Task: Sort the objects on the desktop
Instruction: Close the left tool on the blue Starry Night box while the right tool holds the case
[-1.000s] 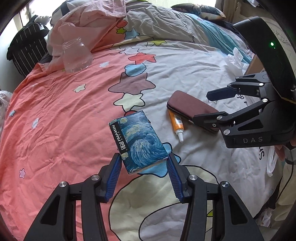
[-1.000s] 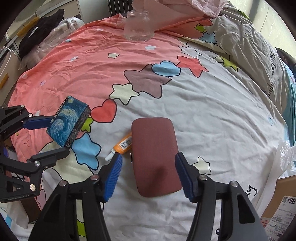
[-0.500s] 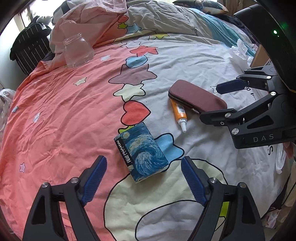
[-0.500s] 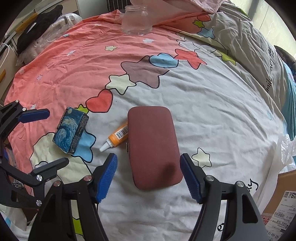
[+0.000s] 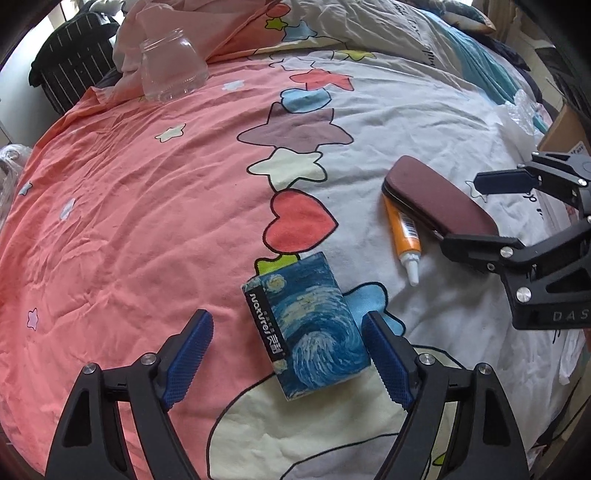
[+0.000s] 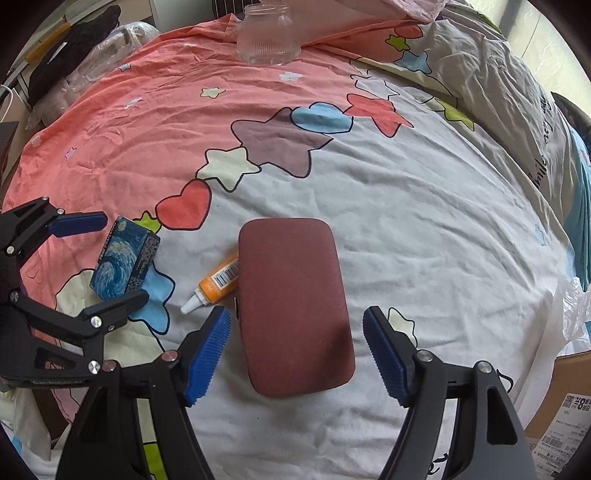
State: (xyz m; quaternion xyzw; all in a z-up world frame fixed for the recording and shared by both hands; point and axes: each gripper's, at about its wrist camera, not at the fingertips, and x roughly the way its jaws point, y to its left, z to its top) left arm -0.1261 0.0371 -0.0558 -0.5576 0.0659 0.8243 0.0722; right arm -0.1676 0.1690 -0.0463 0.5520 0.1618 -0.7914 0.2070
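Note:
A blue starry-night box (image 5: 308,326) lies flat on the bedsheet; it also shows in the right wrist view (image 6: 123,260). My left gripper (image 5: 291,354) is open, its blue pads on either side of the box, not touching it. A maroon case (image 6: 293,304) lies on the white part of the sheet, with an orange tube (image 6: 214,282) against its left edge. My right gripper (image 6: 295,354) is open around the near end of the case. The case (image 5: 439,201) and tube (image 5: 402,236) also show in the left wrist view.
A clear glass jar (image 5: 171,64) stands at the far side of the bed, by a bunched pink cloth (image 5: 207,26). A cardboard box (image 6: 554,410) sits off the bed's right edge. Black bags (image 5: 70,70) lie beyond the far left.
My left gripper opened and let the starry-night box down onto the sheet, then came in closer around it. My right gripper opened a little wider around the maroon case.

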